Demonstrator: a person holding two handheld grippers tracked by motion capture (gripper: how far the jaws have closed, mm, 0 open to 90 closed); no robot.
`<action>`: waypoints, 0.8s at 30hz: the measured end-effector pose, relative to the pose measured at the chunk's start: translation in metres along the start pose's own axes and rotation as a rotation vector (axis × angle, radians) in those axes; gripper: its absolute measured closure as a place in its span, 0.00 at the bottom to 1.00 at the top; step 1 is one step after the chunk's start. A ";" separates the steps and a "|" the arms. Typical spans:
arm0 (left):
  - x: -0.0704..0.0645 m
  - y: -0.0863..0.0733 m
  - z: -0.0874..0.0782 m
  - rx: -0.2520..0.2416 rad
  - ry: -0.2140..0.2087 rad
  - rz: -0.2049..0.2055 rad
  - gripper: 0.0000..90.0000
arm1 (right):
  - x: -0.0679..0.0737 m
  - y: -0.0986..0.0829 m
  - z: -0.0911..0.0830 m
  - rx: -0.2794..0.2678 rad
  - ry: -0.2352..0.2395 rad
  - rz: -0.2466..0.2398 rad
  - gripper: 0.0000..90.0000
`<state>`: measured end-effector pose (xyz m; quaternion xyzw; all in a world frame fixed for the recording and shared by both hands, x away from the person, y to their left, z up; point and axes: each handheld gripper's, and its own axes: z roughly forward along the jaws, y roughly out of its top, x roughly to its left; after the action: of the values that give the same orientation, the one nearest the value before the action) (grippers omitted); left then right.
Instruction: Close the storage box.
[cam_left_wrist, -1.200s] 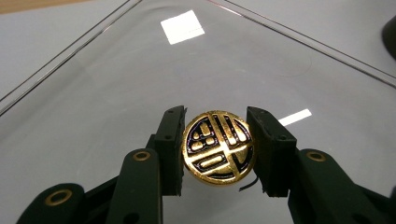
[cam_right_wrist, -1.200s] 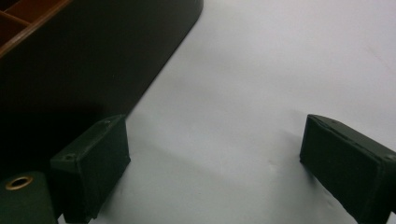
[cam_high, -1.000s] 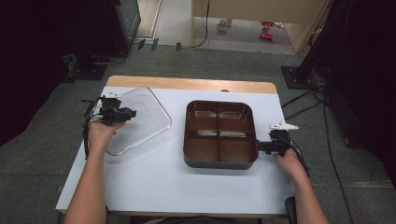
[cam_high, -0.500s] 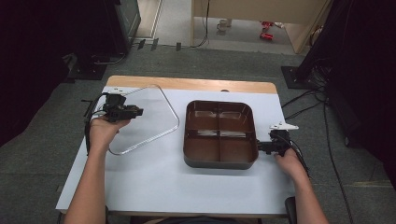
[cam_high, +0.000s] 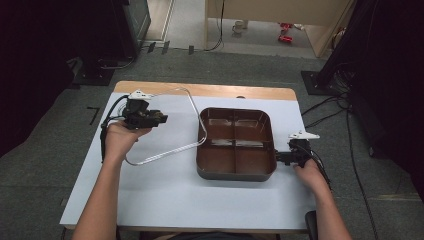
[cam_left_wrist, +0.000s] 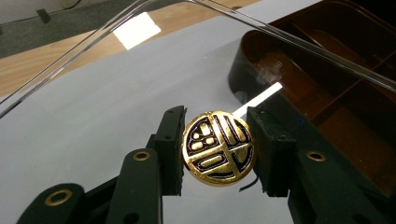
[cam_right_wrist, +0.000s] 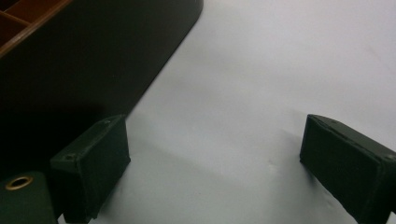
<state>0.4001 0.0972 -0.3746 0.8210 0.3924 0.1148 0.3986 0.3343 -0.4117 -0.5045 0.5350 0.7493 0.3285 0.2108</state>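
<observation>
The left gripper (cam_high: 159, 118) is held up above the desk (cam_high: 165, 200) in the person's left hand (cam_high: 120, 137). It is clamped on the clear lid (cam_high: 170, 122), and the lid is tilted, with its far side lifted and its near edge low by the desk. In the left gripper view the two black jaws squeeze a round gold knob (cam_left_wrist: 218, 147) with black marks on it, one jaw on each side. This knob sits on the clear lid (cam_left_wrist: 93, 102), so the lid hangs in front of the left gripper (cam_left_wrist: 217, 149). Just past the knob, to that gripper's right, is the brown tray (cam_left_wrist: 336, 93). It has walls inside that split it into four parts. In the high view the lid's right edge reaches the left rim of the brown tray (cam_high: 205, 150), but I cannot tell if they touch. The right gripper (cam_high: 280, 157) is low on the desk, right next to the tray's right side, in the person's right hand (cam_high: 310, 175). In the right gripper view its two jaws stand wide apart with nothing between them, just the bare white desk (cam_right_wrist: 261, 93). The right gripper (cam_right_wrist: 212, 154) has the dark wall of the tray (cam_right_wrist: 93, 56) close on its left, and the left jaw is just beside that wall.
</observation>
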 end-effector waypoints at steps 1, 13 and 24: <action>-0.004 0.002 0.003 0.003 -0.013 0.010 0.66 | 0.000 0.000 0.000 0.000 0.000 -0.001 0.09; -0.038 0.019 0.030 0.022 -0.078 0.090 0.66 | 0.000 0.000 0.000 0.001 0.000 -0.001 0.09; -0.068 0.034 0.061 0.047 -0.104 0.155 0.66 | 0.000 0.000 0.000 0.001 0.001 0.000 0.09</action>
<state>0.4042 -0.0002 -0.3806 0.8628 0.3089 0.0934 0.3890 0.3341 -0.4117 -0.5045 0.5349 0.7497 0.3281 0.2102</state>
